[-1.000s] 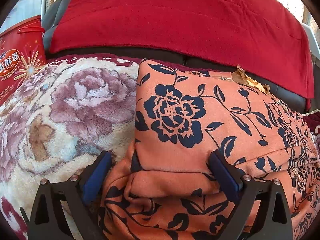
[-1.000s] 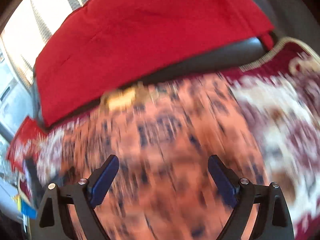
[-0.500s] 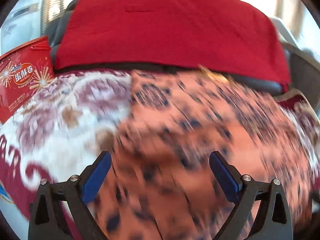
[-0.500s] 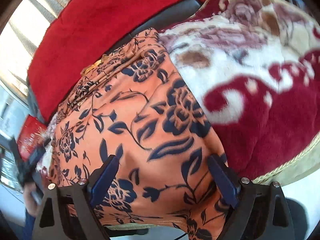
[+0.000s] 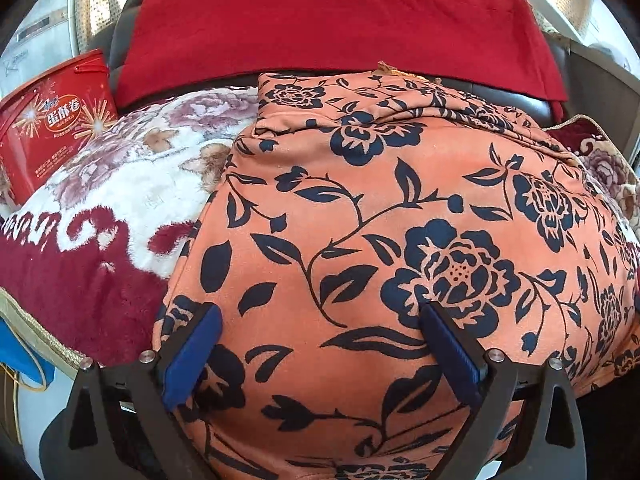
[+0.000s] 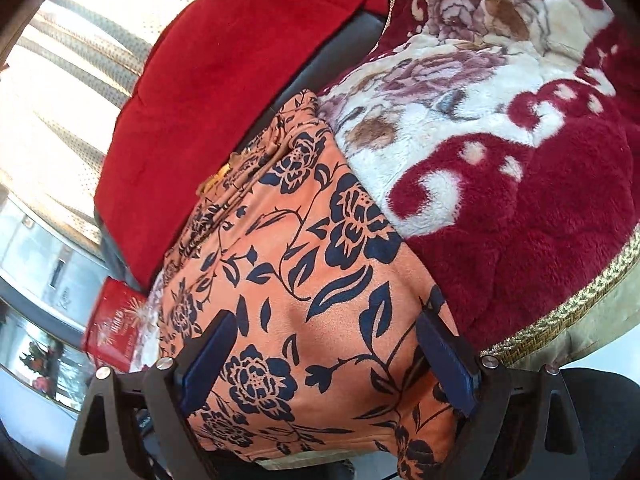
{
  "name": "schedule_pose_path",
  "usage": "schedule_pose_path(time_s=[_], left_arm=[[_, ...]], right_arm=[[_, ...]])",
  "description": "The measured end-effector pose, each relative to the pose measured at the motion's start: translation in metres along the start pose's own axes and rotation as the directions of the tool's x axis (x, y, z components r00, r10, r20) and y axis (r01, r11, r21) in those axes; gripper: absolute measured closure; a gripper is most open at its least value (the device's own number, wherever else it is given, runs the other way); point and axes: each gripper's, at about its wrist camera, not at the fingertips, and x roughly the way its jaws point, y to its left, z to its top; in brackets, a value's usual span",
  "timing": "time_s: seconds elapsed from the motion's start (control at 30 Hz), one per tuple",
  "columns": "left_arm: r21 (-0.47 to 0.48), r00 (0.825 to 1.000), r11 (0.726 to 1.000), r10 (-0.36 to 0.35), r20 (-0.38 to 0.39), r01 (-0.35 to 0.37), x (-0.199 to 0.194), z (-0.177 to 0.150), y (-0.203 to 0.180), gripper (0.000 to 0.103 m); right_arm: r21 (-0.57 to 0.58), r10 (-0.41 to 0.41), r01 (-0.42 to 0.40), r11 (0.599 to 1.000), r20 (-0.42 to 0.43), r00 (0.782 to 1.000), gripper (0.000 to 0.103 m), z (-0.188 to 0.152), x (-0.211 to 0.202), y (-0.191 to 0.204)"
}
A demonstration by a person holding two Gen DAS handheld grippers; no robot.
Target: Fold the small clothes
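An orange garment with dark blue flowers (image 5: 380, 220) lies folded on a plush floral blanket (image 5: 132, 184). In the left wrist view my left gripper (image 5: 320, 344) is open and empty, its blue pads wide apart just above the garment's near edge. In the right wrist view the same garment (image 6: 304, 288) runs from the front to the back. My right gripper (image 6: 324, 356) is open and empty, its pads spread over the garment's near end. The garment's near hem hangs over the blanket's front edge.
A red cloth (image 5: 340, 24) covers the dark seat back behind. A red printed tin (image 5: 52, 120) stands at the far left, also in the right wrist view (image 6: 114, 332). The blanket's gold-trimmed edge (image 6: 568, 312) runs along the right.
Both grippers have pulled back toward the garment's near edge. The garment now lies flatter and smoother, with more of it in view. Both grippers have stayed open.
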Motion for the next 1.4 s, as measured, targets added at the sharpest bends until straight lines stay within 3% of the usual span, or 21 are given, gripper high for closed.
schedule_pose_path(time_s=[0.27, 0.6, 0.83, 1.0, 1.13, 1.4], left_arm=[[-0.017, 0.999, 0.999, 0.033, 0.027, -0.032, 0.000, -0.002, -0.001, 0.003], [-0.033, 0.998, 0.998, 0.050, 0.027, -0.049, -0.007, -0.008, 0.000, 0.002], [-0.046, 0.999, 0.998, 0.038, 0.027, -0.037, -0.026, -0.010, 0.011, 0.003], [-0.097, 0.998, 0.994, 0.061, 0.029, -0.058, -0.038, -0.014, 0.037, 0.003], [-0.196, 0.999, 0.980, 0.042, 0.011, -0.039, -0.045, -0.019, 0.065, 0.003], [-0.273, 0.998, 0.962, 0.006, -0.059, -0.022, -0.046, -0.027, 0.088, 0.003]], right_arm=[[0.023, 0.033, -0.034, 0.999, 0.037, 0.999, 0.010, -0.001, -0.015, -0.010], [0.080, -0.005, -0.005, 0.997, 0.116, 0.993, 0.010, -0.003, -0.051, -0.039], [0.081, -0.052, 0.042, 0.996, 0.121, 0.991, 0.010, -0.002, -0.060, -0.050], [0.056, -0.109, 0.104, 0.993, 0.092, 0.990, 0.010, -0.003, -0.057, -0.050], [0.020, -0.148, 0.147, 0.989, 0.079, 0.986, 0.010, -0.004, -0.058, -0.042], [0.014, -0.133, 0.132, 0.991, 0.083, 0.988, 0.010, -0.002, -0.058, -0.039]])
